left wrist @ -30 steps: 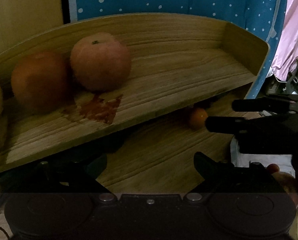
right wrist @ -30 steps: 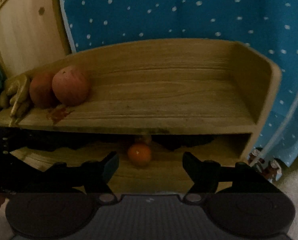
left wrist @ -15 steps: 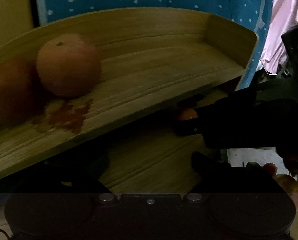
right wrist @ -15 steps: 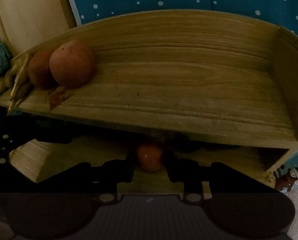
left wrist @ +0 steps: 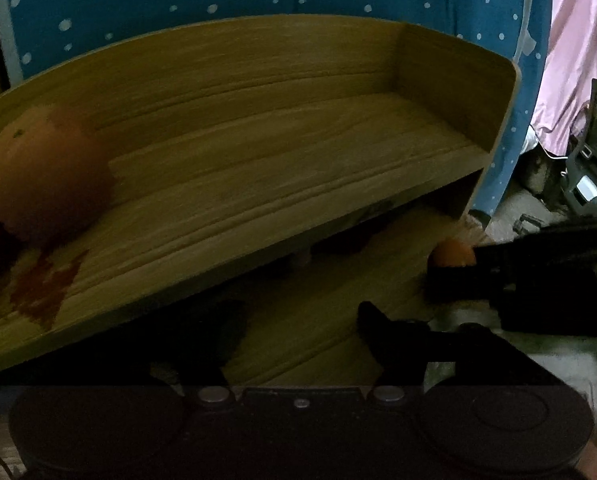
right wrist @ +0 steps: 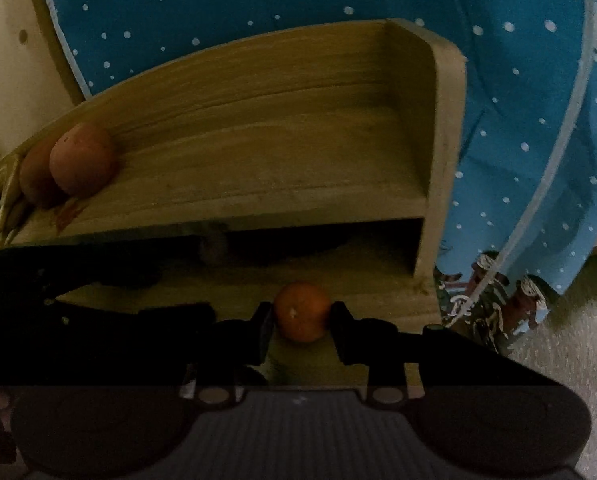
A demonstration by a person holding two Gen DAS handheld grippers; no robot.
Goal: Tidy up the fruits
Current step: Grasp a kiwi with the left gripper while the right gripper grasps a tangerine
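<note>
Two pads of the right gripper [right wrist: 301, 316] clench the small orange [right wrist: 302, 311] at lower centre, the empty left gripper [left wrist: 294, 332] having just narrowed, so a steady lift clear of the shelf [right wrist: 258, 184] edge suits best.

Two fruits [right wrist: 83, 164] on shelf [right wrist: 258, 152] left, tangerine [right wrist: 302, 312] below

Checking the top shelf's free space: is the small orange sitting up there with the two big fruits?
No, the small orange is down by the lower shelf, between the right tool's fingers.
</note>
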